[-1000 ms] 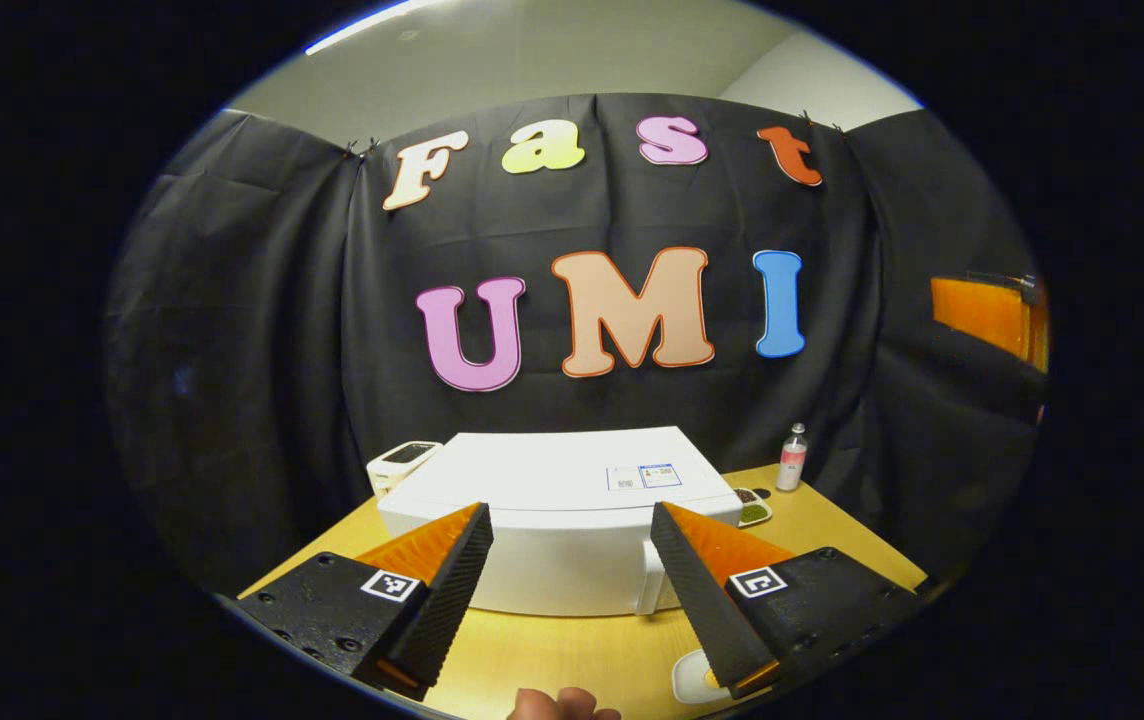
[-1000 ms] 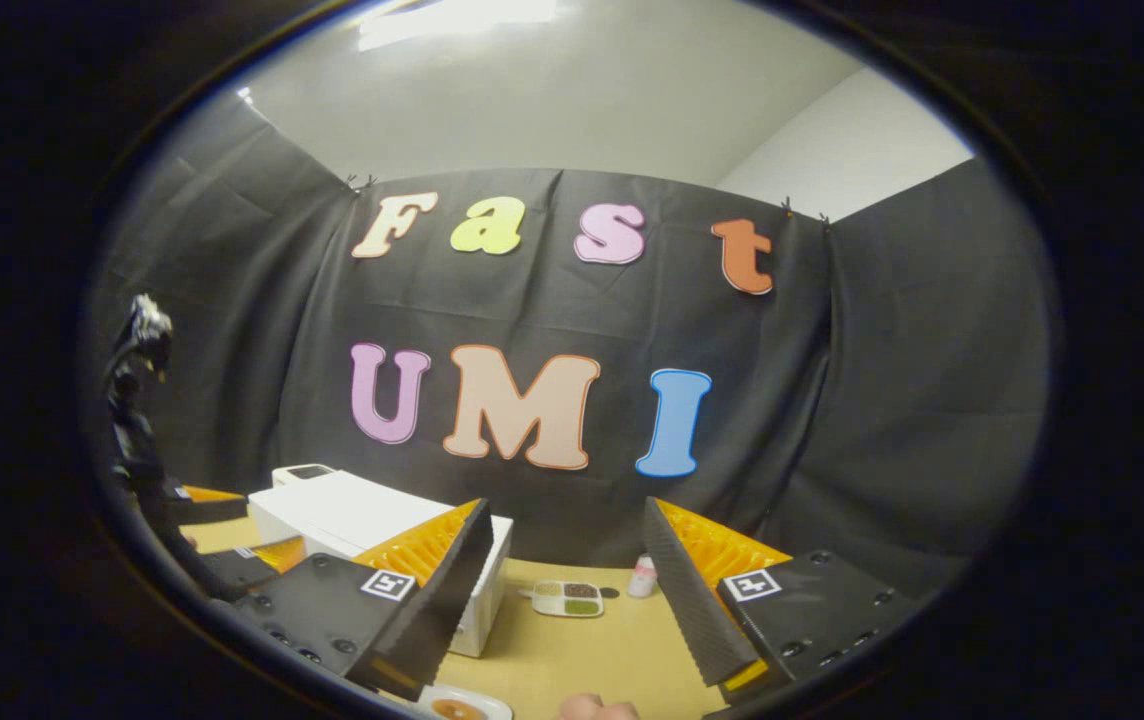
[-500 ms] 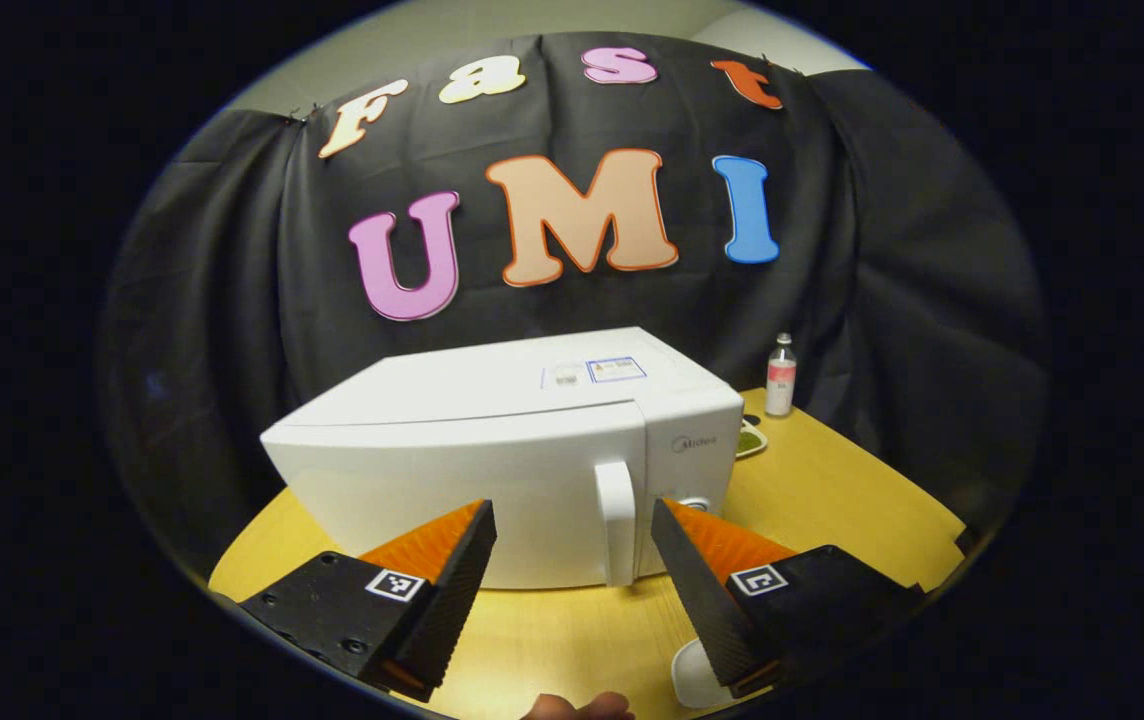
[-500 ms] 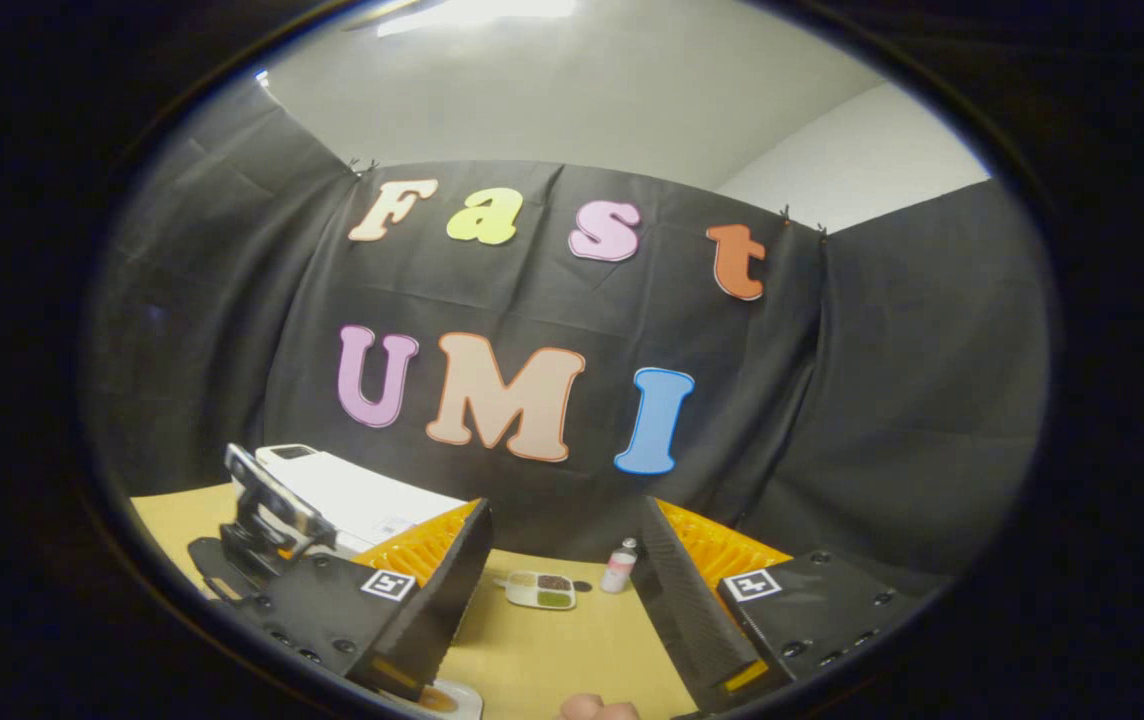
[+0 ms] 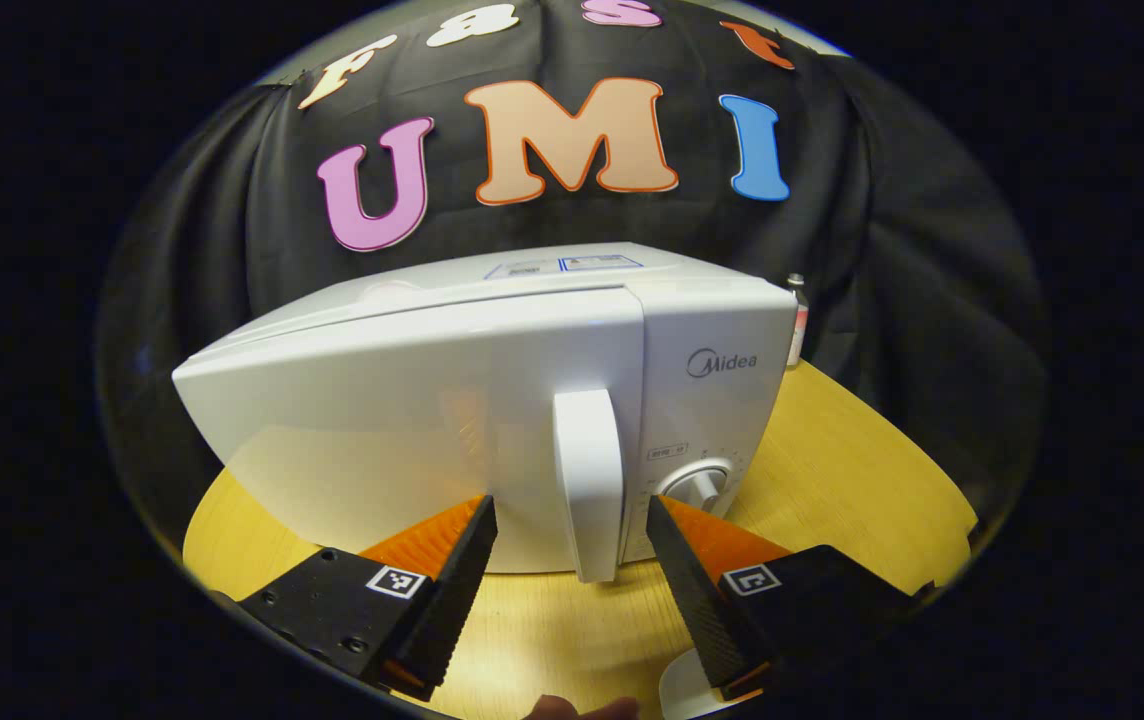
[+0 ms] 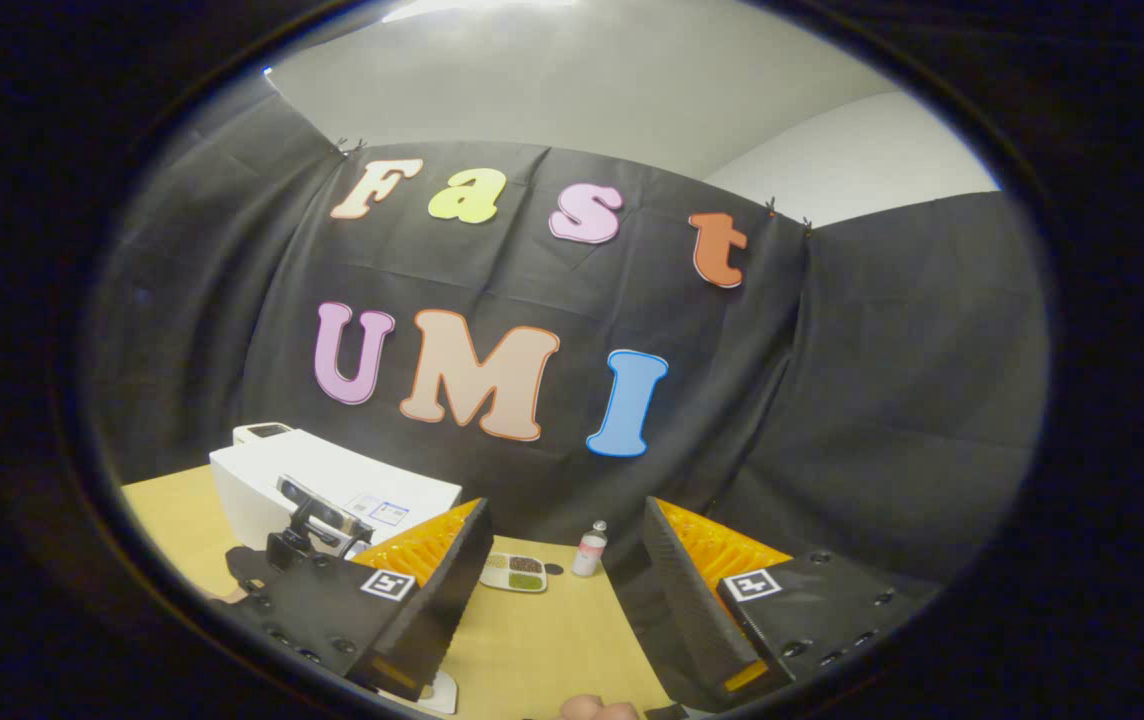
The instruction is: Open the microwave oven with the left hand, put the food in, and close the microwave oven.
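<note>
The white microwave [image 5: 412,400] stands on the wooden table [image 5: 852,470] with its door shut. Its upright door handle [image 5: 587,480] is just ahead of my left gripper [image 5: 568,508], in line with the gap between the open fingers, not touched. A dial [image 5: 697,487] sits right of the handle. The rim of a white plate [image 5: 680,688] shows under the right finger; what lies on it is hidden. My right gripper [image 6: 566,510] hangs open and empty, right of the microwave [image 6: 332,480], with the plate's edge [image 6: 440,690] below its left finger.
A small bottle [image 6: 589,548] and a divided tray of food [image 6: 512,572] stand at the back of the table [image 6: 552,630]. The bottle [image 5: 798,320] peeks from behind the microwave. The left gripper's body [image 6: 317,520] shows beside the oven. A fingertip [image 5: 582,708] shows at the bottom.
My left gripper has dropped and moved in close to the microwave door, bringing the handle in line with its gap. The right gripper has drifted a little rightwards. Both stay open.
</note>
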`<state>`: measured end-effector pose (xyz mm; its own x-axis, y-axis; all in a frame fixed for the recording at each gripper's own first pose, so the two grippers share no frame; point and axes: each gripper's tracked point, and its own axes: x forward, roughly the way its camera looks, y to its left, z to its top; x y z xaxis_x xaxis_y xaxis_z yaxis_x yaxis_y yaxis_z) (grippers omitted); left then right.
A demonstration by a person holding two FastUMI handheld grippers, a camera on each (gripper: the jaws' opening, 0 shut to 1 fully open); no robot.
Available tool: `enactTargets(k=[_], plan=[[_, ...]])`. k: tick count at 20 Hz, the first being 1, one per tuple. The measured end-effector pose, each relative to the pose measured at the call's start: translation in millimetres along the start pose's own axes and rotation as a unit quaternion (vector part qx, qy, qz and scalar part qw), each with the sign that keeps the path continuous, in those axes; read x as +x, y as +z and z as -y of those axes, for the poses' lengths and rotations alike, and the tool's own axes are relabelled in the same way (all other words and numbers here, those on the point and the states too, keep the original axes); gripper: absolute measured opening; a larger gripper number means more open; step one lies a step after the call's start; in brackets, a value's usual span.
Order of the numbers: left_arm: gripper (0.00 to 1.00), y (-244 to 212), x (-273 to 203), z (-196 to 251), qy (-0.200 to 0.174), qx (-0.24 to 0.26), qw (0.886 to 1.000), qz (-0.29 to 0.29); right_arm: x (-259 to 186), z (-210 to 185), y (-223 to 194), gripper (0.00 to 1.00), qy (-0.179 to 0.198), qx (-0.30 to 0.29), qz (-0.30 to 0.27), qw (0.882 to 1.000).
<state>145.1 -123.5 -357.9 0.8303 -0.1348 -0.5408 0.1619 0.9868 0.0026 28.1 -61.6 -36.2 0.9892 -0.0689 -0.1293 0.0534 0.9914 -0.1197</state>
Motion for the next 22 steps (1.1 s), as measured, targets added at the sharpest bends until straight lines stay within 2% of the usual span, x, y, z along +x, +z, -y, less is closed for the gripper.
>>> enactTargets(k=[3, 5, 6, 7, 8, 13, 18, 22], plan=[[0.87, -3.4, 3.7, 5.0, -0.008, -0.002, 1.0, 0.0, 0.9, -0.7, 0.8, 0.97, -0.002, -0.012, -0.001, 1.0], [0.76, -3.8, 5.2, 5.4, -0.005, 0.002, 1.0, 0.001, 2.0, -4.1, 2.4, 0.97, 0.001, -0.015, 0.0, 1.0], [0.65, -6.8, 6.2, 1.7, 0.004, 0.006, 1.0, -0.004, 2.8, -5.7, 2.2, 0.97, 0.002, -0.017, 0.0, 1.0], [0.5, -11.2, 10.3, 11.6, -0.01, 0.007, 1.0, -0.011, 2.7, -6.0, 0.8, 0.97, 0.002, -0.019, -0.001, 1.0], [0.29, -10.8, 12.3, 11.3, -0.011, 0.011, 1.0, -0.013, 3.0, -6.7, -0.3, 0.97, 0.002, -0.021, -0.003, 1.0], [0.14, -8.5, 6.4, 9.6, -0.032, -0.015, 0.999, 0.011, 2.8, -9.5, -1.4, 0.95, 0.004, -0.023, -0.006, 1.0], [0.05, -7.3, 6.9, 10.3, -0.025, -0.011, 1.0, 0.013, 2.7, -10.3, 0.7, 0.97, 0.004, -0.026, -0.006, 1.0], [0.01, -7.2, 6.1, 11.1, -0.044, -0.011, 0.999, 0.011, 3.0, -9.2, 2.1, 0.97, 0.002, -0.023, -0.005, 1.0]])
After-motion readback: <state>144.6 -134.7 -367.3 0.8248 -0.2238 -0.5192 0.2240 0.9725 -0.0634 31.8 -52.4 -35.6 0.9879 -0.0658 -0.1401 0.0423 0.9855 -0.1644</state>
